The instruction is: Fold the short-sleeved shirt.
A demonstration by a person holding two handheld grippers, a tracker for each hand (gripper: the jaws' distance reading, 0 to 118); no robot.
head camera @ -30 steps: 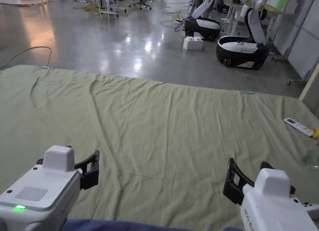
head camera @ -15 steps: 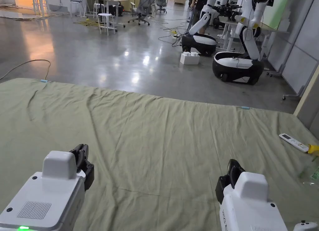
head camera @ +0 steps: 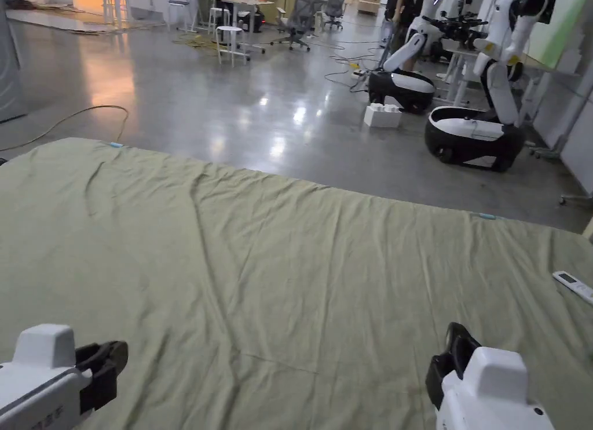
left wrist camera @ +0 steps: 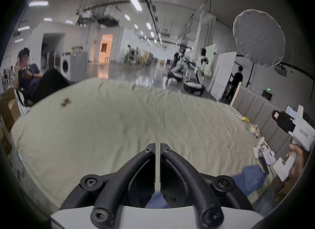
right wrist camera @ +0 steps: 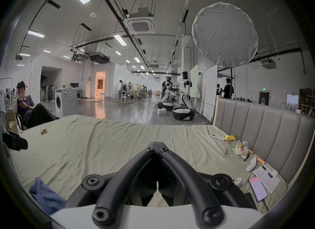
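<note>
— Well, from the head view we see the left gripper (head camera: pixel 107 356) and right gripper (head camera: pixel 457 347) low over the green sheet (head camera: pixel 289 246) on the bed; jaws there look pressed together, holding nothing.

— And the left gripper view?

— We see its jaws nearly touching, a slit between them, and the blue shirt (left wrist camera: pixel 247 179) crumpled at the bed's near edge, beneath and right of them.

— The right gripper view?

— Jaws meet at the tips, empty. We see the shirt to the left, plus a phone (right wrist camera: pixel 257 189) and papers (right wrist camera: pixel 267 178) by the headboard (right wrist camera: pixel 264 130).

— Handling?

— We judge it light, soft, floppy; we'd pinch collar or shoulder seams.
</note>
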